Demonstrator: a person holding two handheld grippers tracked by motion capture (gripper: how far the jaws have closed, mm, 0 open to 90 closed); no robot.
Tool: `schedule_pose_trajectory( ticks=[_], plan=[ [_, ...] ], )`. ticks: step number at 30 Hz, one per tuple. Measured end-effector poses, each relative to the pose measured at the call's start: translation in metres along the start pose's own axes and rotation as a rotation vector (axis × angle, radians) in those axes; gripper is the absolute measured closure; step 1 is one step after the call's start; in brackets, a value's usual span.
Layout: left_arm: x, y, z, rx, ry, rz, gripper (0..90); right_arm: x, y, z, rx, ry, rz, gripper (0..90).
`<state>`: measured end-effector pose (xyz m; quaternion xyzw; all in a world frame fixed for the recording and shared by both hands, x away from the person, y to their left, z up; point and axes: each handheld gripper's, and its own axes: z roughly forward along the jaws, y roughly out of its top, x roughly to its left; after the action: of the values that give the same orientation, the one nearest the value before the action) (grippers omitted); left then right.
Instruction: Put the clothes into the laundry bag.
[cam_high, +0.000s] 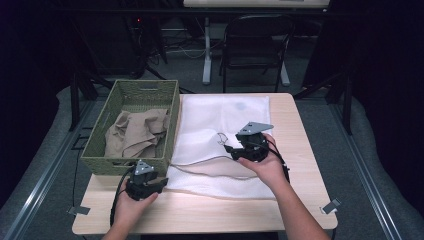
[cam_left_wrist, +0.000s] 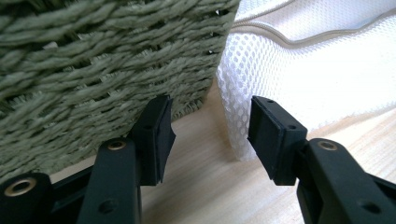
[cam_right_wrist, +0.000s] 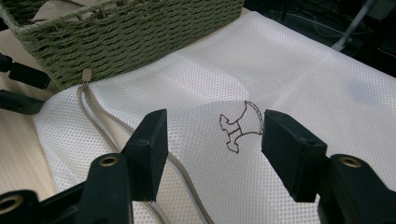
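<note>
At the bench's near left, the left tool (cam_high: 150, 184) hovers open-jawed between the woven basket (cam_high: 97, 150) and the mesh laundry bag's (cam_high: 225, 120) corner, likely about to pinch it. The right tool (cam_high: 231, 150), jaws wide, hangs over the bag's embroidered dog (cam_right_wrist: 239, 126); no readable writing.

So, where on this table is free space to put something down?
Bare wood lies along the table's near edge, in front of the mesh bag, and in a strip to its right. The far left is crowded: the woven basket sits against the bag.
</note>
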<state>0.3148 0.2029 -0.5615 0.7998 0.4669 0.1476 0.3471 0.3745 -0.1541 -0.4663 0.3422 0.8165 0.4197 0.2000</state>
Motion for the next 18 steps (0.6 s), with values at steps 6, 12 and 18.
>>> schedule_pose_trajectory(
  ticks=[6, 12, 18],
  plan=[
    [0.0025, -0.0002, -0.0015, 0.004, 0.004, -0.029, 48.3, 0.0024, 0.0007, 0.0008, 0.005, 0.010, -0.020, 40.0],
    [0.0077, -0.0024, -0.0044, -0.009, -0.011, -0.080, 48.0, 0.0019, 0.0015, 0.0025, -0.001, 0.016, -0.019, 40.0],
    [0.0076, -0.0022, -0.0064, -0.007, -0.008, -0.075, 47.7, 0.0020, -0.0021, 0.0080, 0.018, 0.019, -0.032, 42.1]
  ],
)
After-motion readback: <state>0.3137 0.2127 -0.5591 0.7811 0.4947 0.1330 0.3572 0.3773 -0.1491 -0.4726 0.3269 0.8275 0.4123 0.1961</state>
